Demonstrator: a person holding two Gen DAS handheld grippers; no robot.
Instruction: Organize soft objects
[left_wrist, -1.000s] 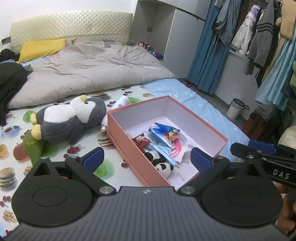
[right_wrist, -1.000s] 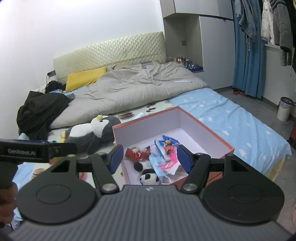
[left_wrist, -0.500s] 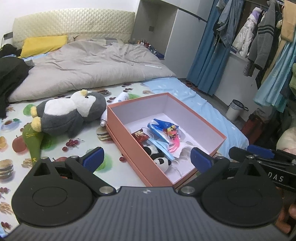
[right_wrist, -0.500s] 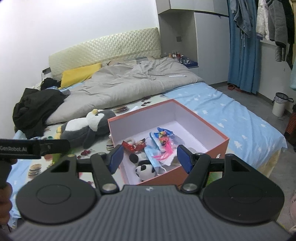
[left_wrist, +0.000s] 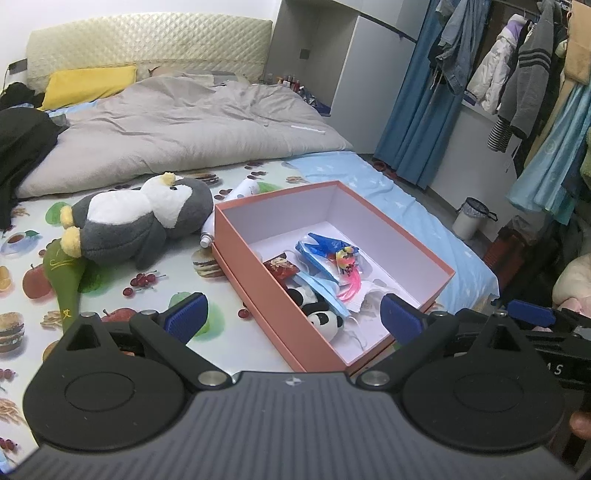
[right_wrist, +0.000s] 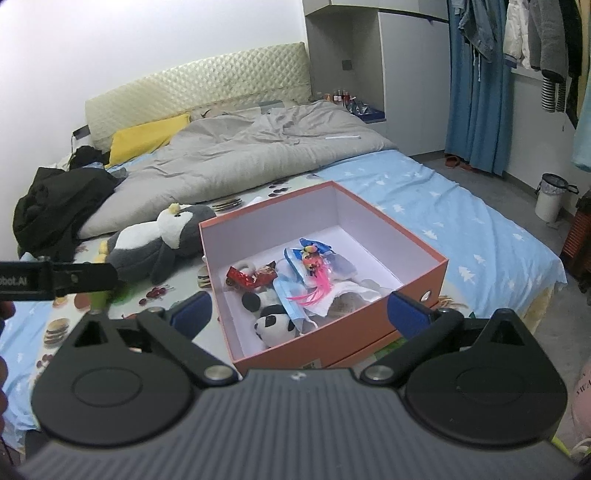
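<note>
Right tool (right_wrist: 299, 308) wide above box rim (right_wrist: 332, 325)

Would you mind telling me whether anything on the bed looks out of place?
Yes: the penguin plush lies tipped on its side on the printed sheet, outside the orange box that already holds the panda toy and other small items.

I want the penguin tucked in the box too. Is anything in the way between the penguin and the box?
Nothing visible blocks it. The penguin lies right beside the box, whose top is open. A white tube lies between them, low on the bed. The left tongs and right tongs stand open and empty.
</note>
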